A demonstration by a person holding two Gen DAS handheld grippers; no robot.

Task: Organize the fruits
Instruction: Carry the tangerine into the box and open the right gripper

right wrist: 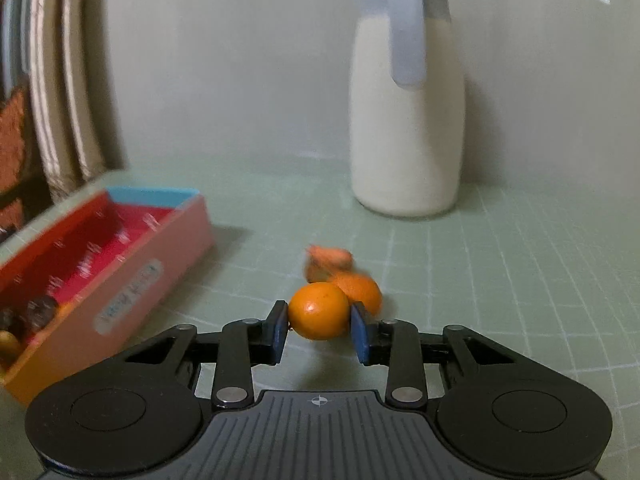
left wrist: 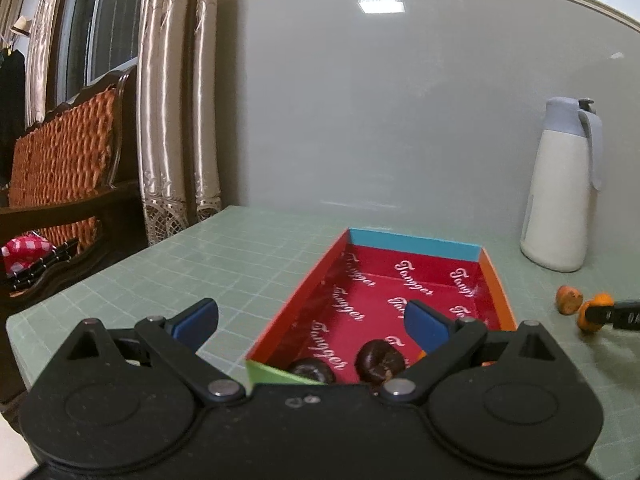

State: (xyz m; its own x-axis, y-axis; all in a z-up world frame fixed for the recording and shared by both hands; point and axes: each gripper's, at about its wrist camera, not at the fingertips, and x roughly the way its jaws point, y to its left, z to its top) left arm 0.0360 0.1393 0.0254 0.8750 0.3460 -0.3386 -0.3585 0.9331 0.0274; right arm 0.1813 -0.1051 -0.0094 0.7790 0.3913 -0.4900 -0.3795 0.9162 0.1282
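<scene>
Right claw grips a small orange; left claw hangs open over the box.

On the green worktop (right wrist: pixel 500 280) stand a white jug (right wrist: pixel 406 120) and the red-lined box (left wrist: pixel 400 292) holding two dark fruits (left wrist: pixel 378 362). The right claw (right wrist: pixel 319 326) clamps the orange (right wrist: pixel 319 316) beside a second orange (right wrist: pixel 362 290); the left claw (left wrist: pixel 310 324) holds nothing.

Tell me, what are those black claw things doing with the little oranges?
The right gripper has its fingers closed on a small orange fruit. More orange fruit lies behind it on the green mat. The left gripper is open and empty, above the red box, where two dark fruits already sit.
</scene>
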